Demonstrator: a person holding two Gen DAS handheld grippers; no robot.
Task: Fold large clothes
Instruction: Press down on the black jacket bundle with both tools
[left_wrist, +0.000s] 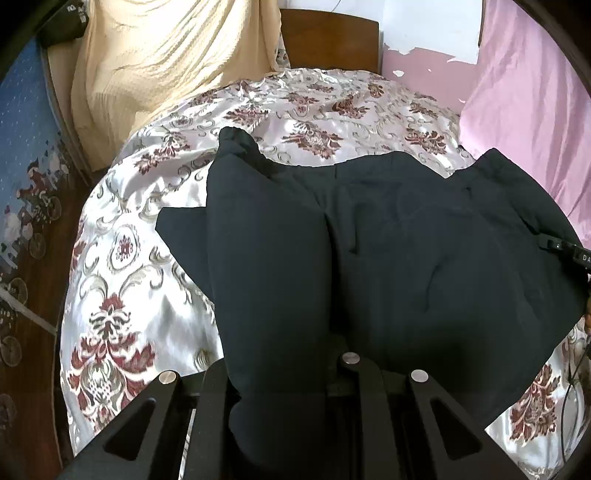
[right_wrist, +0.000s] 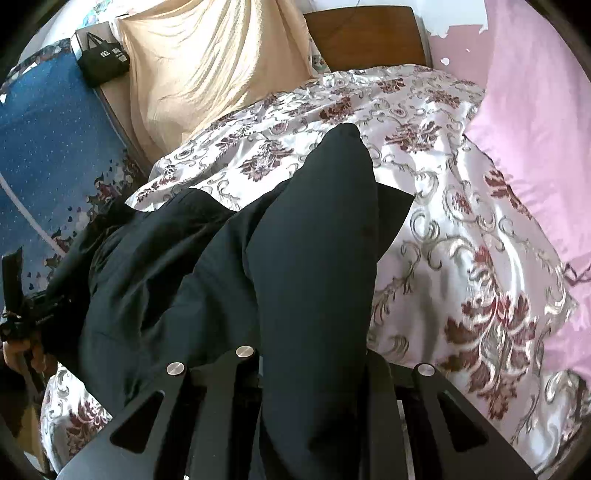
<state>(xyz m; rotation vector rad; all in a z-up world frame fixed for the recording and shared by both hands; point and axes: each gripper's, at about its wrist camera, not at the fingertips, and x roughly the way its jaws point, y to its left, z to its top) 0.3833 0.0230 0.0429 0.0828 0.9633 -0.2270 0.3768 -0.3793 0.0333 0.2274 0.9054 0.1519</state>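
A large dark garment (left_wrist: 424, 258) lies spread on the floral bedspread (left_wrist: 295, 110). My left gripper (left_wrist: 284, 398) is shut on a fold of the garment, which drapes over its fingers and hides the tips. My right gripper (right_wrist: 314, 387) is shut on another fold of the same garment (right_wrist: 314, 258), which hangs up over its fingers. The right gripper shows at the right edge of the left wrist view (left_wrist: 569, 254). The left gripper shows at the left edge of the right wrist view (right_wrist: 22, 306).
A cream blanket (left_wrist: 166, 62) hangs at the back left. A pink sheet (left_wrist: 528, 122) lies along the right. A wooden headboard (left_wrist: 332, 40) stands at the back. A blue patterned cloth (right_wrist: 55, 147) and a black bag (right_wrist: 103, 62) lie left of the bed.
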